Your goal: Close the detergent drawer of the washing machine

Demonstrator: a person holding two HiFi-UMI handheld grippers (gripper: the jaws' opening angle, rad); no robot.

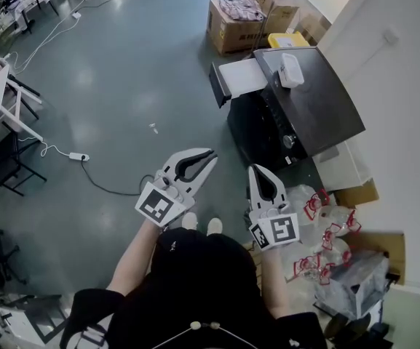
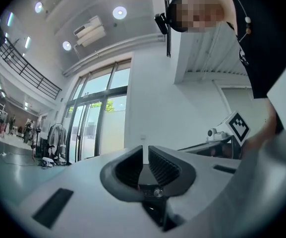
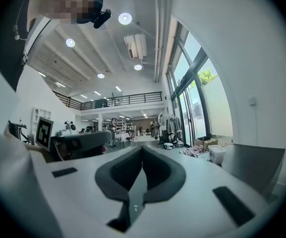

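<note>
Washer (image 1: pixel 319 104) stands ahead and to the right, on the floor (image 1: pixel 122 86). Drawer (image 1: pixel 242 78) is pulled out from its front top corner. A white box (image 1: pixel 290 70) sits on the washer lid.

Left hand-held gripper (image 1: pixel 212 155): jaws a narrow slit apart, nothing between them. Right hand-held gripper (image 1: pixel 257 169): jaws closed together, empty. Both are held level in front of the person, well apart from the drawer, touching nothing.

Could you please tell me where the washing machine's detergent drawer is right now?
In the head view, the detergent drawer stands pulled out at upper centre-right, jutting left from the dark washing machine, just below the cardboard boxes.
</note>
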